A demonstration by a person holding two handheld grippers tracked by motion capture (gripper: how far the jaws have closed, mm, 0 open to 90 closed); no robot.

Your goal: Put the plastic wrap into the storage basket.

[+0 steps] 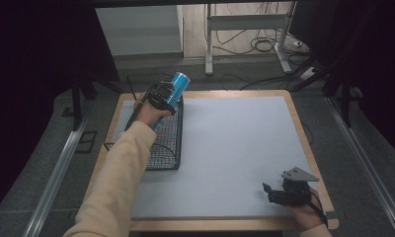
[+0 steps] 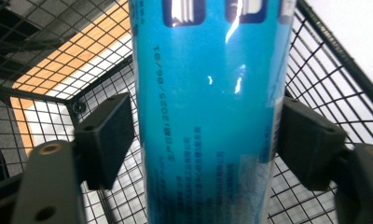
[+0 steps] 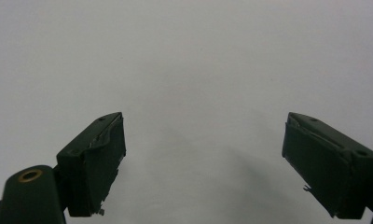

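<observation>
Left hand-held gripper (image 1: 167,94) over wire basket (image 1: 120,129), jaws loosening off blue tube (image 2: 208,112): drop-off step. Next: widen jaws, withdraw. Right hand-held gripper (image 3: 205,163) open, empty, over table (image 1: 235,148).

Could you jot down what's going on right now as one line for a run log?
left gripper: open, blue tube between jaws, over wire basket | right gripper: open, empty, over grey mat

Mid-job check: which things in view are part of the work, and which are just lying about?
In the job:
- blue tube, between the left hand-held gripper's jaws
- black wire basket beneath it

Lying about:
- right hand-held gripper, open over the grey mat
- cables on the floor
</observation>
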